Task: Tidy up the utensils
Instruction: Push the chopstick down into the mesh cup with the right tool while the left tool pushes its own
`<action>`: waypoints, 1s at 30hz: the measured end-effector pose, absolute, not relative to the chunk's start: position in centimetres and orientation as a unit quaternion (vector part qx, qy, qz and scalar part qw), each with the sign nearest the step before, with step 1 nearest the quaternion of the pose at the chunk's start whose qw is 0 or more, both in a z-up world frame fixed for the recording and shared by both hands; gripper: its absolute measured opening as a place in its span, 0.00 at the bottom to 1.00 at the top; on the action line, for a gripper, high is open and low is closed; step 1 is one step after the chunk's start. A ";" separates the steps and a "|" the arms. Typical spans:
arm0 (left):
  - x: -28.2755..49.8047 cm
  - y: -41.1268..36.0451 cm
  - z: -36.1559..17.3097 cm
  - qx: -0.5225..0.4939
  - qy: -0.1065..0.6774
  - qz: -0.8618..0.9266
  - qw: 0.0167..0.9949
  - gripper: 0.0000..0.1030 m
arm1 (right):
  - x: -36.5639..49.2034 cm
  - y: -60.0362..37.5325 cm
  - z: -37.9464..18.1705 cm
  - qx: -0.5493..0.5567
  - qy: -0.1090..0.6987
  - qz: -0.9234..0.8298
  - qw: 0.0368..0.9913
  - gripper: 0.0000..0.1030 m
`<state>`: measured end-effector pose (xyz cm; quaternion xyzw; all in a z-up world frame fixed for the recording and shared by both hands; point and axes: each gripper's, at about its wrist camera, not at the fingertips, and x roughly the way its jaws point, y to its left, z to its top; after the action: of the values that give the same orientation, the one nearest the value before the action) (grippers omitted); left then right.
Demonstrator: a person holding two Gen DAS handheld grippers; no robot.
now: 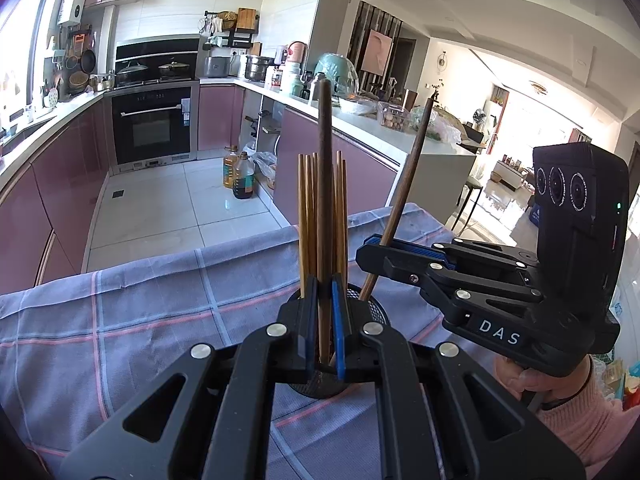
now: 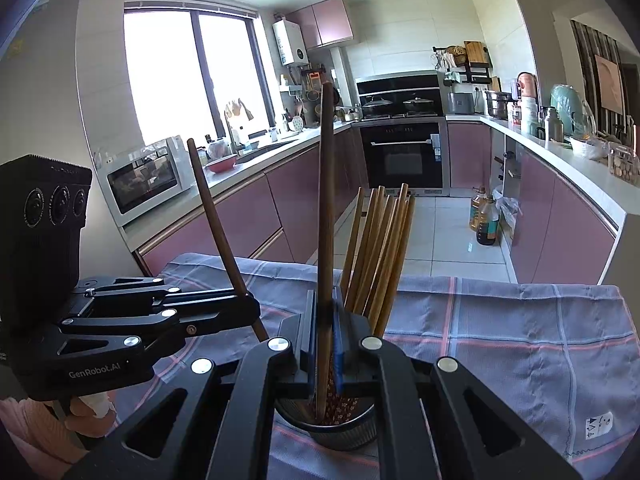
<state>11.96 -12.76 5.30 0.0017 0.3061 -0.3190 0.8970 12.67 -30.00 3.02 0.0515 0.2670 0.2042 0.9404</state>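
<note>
Left gripper [image 1: 324,320] clamped on one dark chopstick [image 1: 325,184], right gripper [image 2: 324,340] on another [image 2: 326,200], both over the mesh holder [image 2: 344,432]. Risk of tipping it or splaying the pale chopsticks [image 2: 380,248] if lowered crooked.

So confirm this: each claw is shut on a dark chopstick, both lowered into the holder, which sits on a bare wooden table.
Wrong on the table: the right wrist view shows the holder on a blue plaid cloth. The rest stands: left claw and right claw each shut on a dark chopstick.
</note>
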 end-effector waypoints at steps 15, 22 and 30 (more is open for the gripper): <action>12.1 -12.7 4.6 0.002 0.310 -0.318 0.896 0.08 | 12.8 -30.1 2.1 0.054 0.272 0.204 0.939 0.06; 11.9 -12.8 4.6 0.005 0.313 -0.314 0.896 0.08 | 12.9 -30.2 1.5 0.055 0.278 0.203 0.937 0.06; 12.2 -13.1 4.8 0.009 0.315 -0.312 0.897 0.08 | 13.2 -30.2 1.3 0.059 0.283 0.203 0.936 0.06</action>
<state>12.25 -13.10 4.76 0.0091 0.3146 -0.3116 0.8966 13.22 -30.15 1.35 0.0587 0.2828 0.2032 0.9356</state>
